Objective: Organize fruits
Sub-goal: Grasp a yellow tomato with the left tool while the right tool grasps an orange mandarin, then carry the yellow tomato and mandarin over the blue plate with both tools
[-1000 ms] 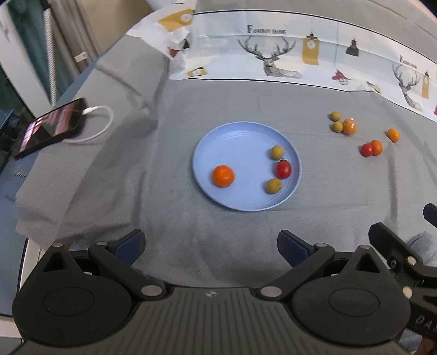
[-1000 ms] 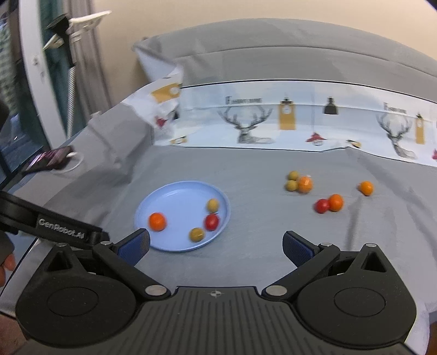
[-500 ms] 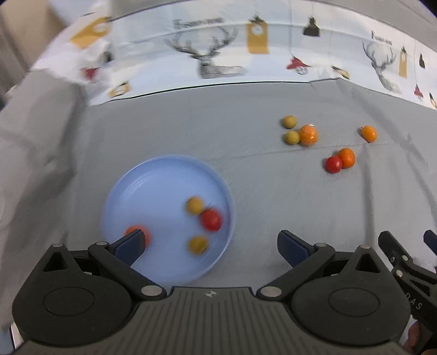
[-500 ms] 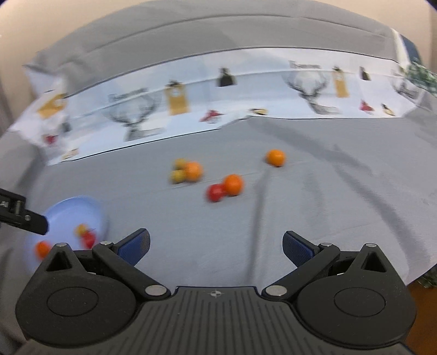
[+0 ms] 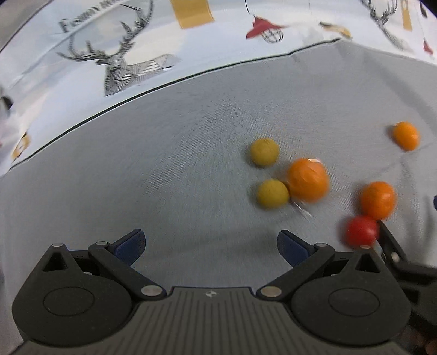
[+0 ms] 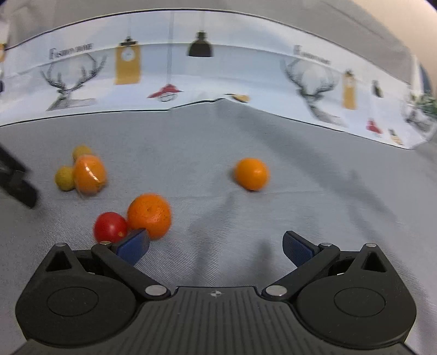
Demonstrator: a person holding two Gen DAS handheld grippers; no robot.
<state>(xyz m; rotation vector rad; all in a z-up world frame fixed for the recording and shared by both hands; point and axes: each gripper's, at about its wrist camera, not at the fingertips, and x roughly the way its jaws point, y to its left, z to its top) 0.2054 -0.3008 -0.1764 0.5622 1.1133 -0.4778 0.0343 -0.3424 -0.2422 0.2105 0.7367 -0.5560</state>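
plate gone from view — right tongs (image 6: 215, 244) wide | tomato (image 6: 110, 226) beside orange (image 6: 149, 215)

A grey woven cloth (image 5: 174, 174) covers the whole surface, lying in soft creases with faint shadows across it in the right wrist view. Along its far edge runs a white printed band (image 6: 218, 79) edged by a thin dark line, showing stag heads, yellow clip tags, black hanging lamps and red hats. Beyond the band lies more plain grey fabric (image 6: 273, 13). The light is even and soft.
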